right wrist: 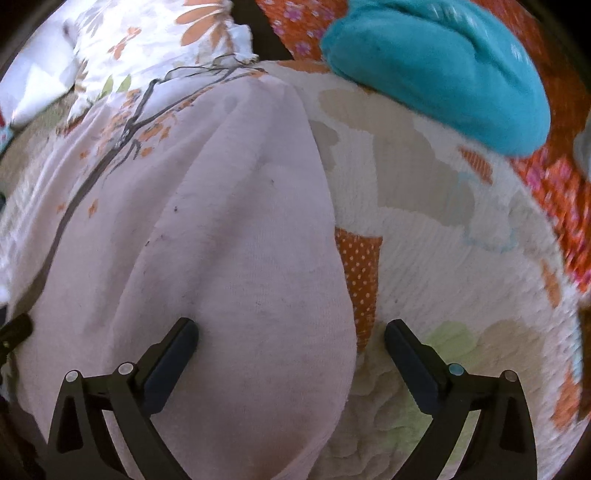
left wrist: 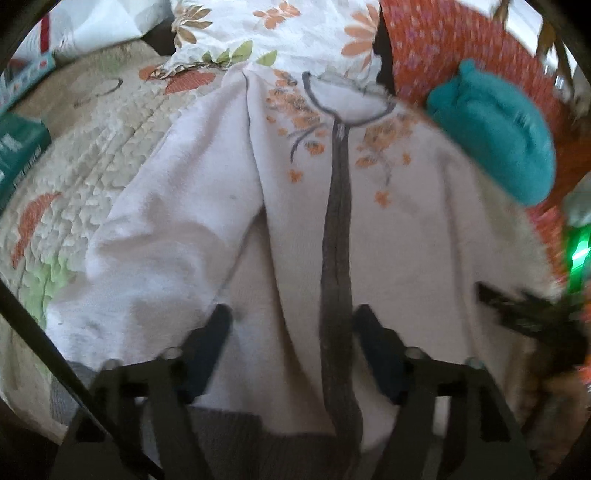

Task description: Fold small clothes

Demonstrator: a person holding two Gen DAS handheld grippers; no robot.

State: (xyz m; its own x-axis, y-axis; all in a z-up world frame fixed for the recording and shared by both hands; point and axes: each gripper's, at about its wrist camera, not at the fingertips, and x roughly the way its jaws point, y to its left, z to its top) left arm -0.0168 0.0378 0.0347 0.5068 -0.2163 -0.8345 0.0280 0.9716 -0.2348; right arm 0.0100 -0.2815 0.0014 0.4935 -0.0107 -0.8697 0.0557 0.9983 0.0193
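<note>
In the left wrist view the left gripper (left wrist: pixel 291 325) hangs just over a pale pink baby top (left wrist: pixel 207 236), its two dark fingers (left wrist: pixel 218 325) apart with cloth and the grey zip band (left wrist: pixel 336 236) lying in the gap between them; the pads do not press on the cloth, so the jaws stand parted, not pinching. The top lies flat on a quilted bedspread (left wrist: pixel 96 147) with orange and green patches, one sleeve spread out to the left and the grey band running straight up the middle to the neck opening, where orange flowers are printed on the chest. At the right edge of this view, dark and blurred, part of the other gripper shows beside a green light. In the right wrist view the right gripper (right wrist: pixel 291 336) has its jaws spread wide, the left finger (right wrist: pixel 181 332) over the pink sleeve, the right finger over bare quilt just beside the sleeve's edge; nothing is clamped. Farther off, past the top's shoulder, a folded teal cloth (right wrist: pixel 443 70) rests on an orange patterned fabric (right wrist: pixel 554 184). Beyond the neck lies a white pillow with orange flowers (left wrist: pixel 266 33), and at the far left of the left wrist view a green box (left wrist: pixel 18 147) sits at the quilt's edge
</note>
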